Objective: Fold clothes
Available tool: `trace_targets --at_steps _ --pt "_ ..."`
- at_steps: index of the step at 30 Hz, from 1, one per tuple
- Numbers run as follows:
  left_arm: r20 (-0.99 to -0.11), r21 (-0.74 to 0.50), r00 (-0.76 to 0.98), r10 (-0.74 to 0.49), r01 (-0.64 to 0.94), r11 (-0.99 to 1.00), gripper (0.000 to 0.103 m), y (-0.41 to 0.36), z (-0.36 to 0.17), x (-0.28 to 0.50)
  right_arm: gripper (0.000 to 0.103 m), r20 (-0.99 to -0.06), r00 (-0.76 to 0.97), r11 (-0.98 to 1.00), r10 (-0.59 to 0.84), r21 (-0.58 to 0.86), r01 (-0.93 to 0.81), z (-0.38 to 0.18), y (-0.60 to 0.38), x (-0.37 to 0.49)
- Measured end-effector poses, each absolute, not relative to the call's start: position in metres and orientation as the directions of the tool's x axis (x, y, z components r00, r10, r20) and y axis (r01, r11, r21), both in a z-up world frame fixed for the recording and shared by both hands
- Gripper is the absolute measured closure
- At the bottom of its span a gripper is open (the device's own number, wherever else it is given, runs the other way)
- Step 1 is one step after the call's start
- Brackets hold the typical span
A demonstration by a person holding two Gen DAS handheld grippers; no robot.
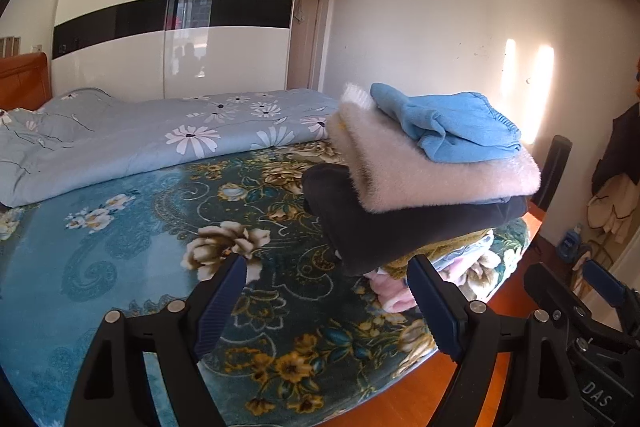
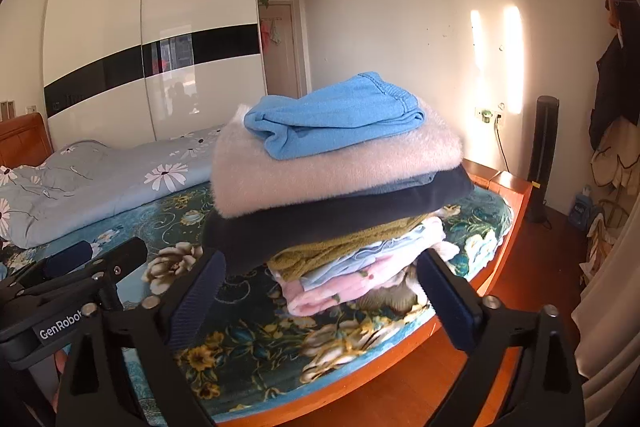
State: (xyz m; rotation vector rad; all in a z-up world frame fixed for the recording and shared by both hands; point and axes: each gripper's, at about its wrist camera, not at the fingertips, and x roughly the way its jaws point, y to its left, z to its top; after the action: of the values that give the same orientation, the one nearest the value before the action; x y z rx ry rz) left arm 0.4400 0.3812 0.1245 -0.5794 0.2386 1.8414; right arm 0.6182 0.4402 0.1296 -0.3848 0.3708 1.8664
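Observation:
A stack of folded clothes stands on the bed's right corner. On top lies a blue garment [image 1: 452,127] [image 2: 340,115], under it a fluffy pale pink one [image 1: 424,171] [image 2: 320,167], then a dark navy one [image 1: 400,227] [image 2: 320,223], then olive, light blue and pink pieces [image 2: 360,267]. My left gripper [image 1: 326,291] is open and empty, low in front of the stack. My right gripper [image 2: 320,287] is open and empty, just before the stack's lower layers. The right gripper shows in the left wrist view [image 1: 592,307], the left in the right wrist view [image 2: 80,275].
The bed has a teal floral blanket [image 1: 160,267] and a light blue daisy quilt [image 1: 140,139] behind it. A wooden bed frame [image 2: 508,211] edges the corner. A white wardrobe [image 1: 172,27] stands behind, a black tower [image 2: 542,159] and hanging clothes [image 2: 616,147] to the right.

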Motion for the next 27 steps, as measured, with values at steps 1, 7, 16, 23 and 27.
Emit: trace_targets --at_steps 1,7,16,23,27 --pt "-0.497 -0.115 -0.248 0.832 -0.931 -0.346 0.017 0.379 0.126 0.441 0.001 -0.447 -0.300 -0.307 0.842 0.059 -0.950 0.130 0.438 0.617" --pt "-0.508 -0.100 -0.280 0.815 -0.920 -0.378 0.010 0.373 0.135 0.443 0.000 -0.487 -0.236 -0.270 0.841 0.001 -0.963 0.134 0.429 0.611" --pt "-0.474 -0.049 -0.369 0.799 -0.896 -0.442 0.000 0.357 0.151 0.445 0.000 -0.431 -0.156 -0.182 0.889 -0.021 -0.983 0.159 0.411 0.613" --pt "-0.464 -0.031 -0.415 0.783 -0.875 -0.482 0.000 0.345 0.164 0.443 0.000 -0.383 -0.136 -0.167 0.914 -0.049 -0.985 0.173 0.399 0.606" --pt "-0.451 -0.017 -0.462 0.764 -0.851 -0.524 0.000 0.337 0.173 0.442 0.000 -0.376 -0.140 -0.174 0.916 -0.059 -0.983 0.180 0.398 0.599"
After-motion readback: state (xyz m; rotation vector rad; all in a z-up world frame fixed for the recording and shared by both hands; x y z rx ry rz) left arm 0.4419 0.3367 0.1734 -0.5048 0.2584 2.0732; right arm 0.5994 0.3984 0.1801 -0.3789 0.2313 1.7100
